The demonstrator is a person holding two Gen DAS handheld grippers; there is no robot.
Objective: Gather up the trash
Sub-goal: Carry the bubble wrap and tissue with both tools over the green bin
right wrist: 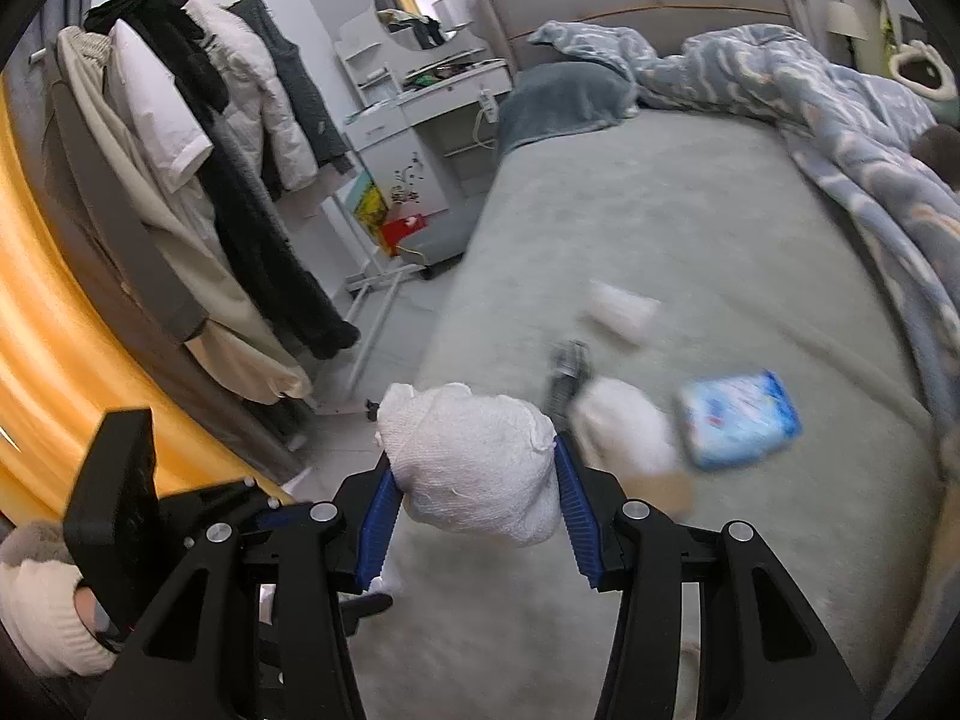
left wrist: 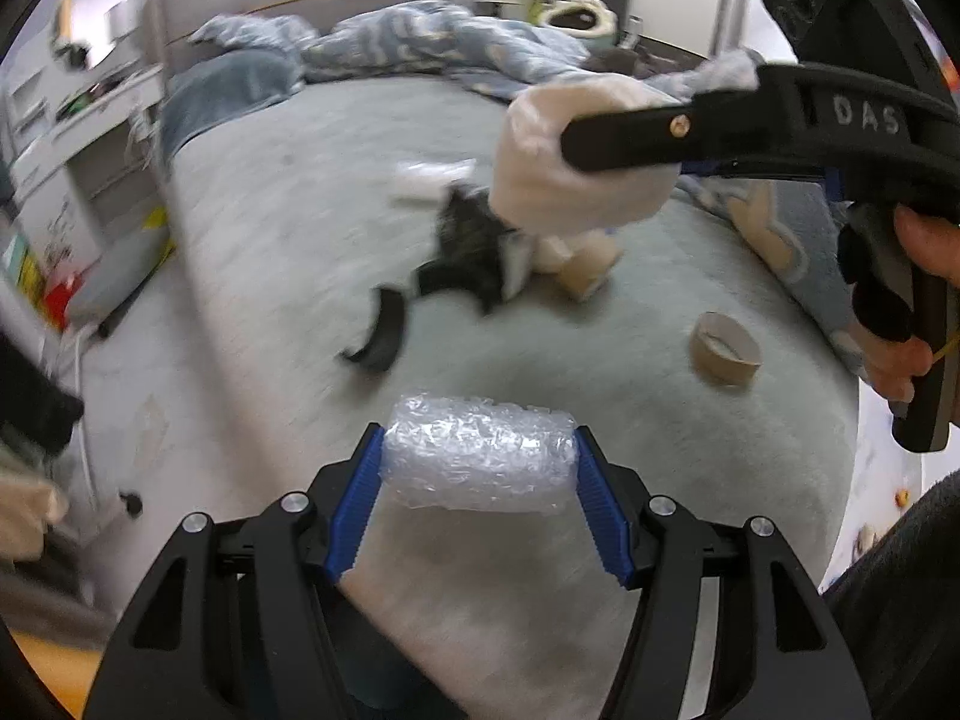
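Note:
My left gripper (left wrist: 478,457) is shut on a roll of clear bubble wrap (left wrist: 480,456) and holds it above the grey-green bed (left wrist: 288,228). My right gripper (right wrist: 474,471) is shut on a crumpled white cloth wad (right wrist: 480,462); it also shows in the left wrist view (left wrist: 564,168), raised over the bed. On the bed lie a cardboard tape ring (left wrist: 724,349), a brown cardboard piece (left wrist: 591,267), black scraps (left wrist: 462,258), a white wrapper (right wrist: 621,306) and a blue tissue pack (right wrist: 741,417).
A blue patterned duvet (right wrist: 810,96) is bunched at the head and right of the bed. A clothes rack with coats (right wrist: 198,180) and a white dresser (right wrist: 414,120) stand left of the bed, across a strip of floor (right wrist: 384,324).

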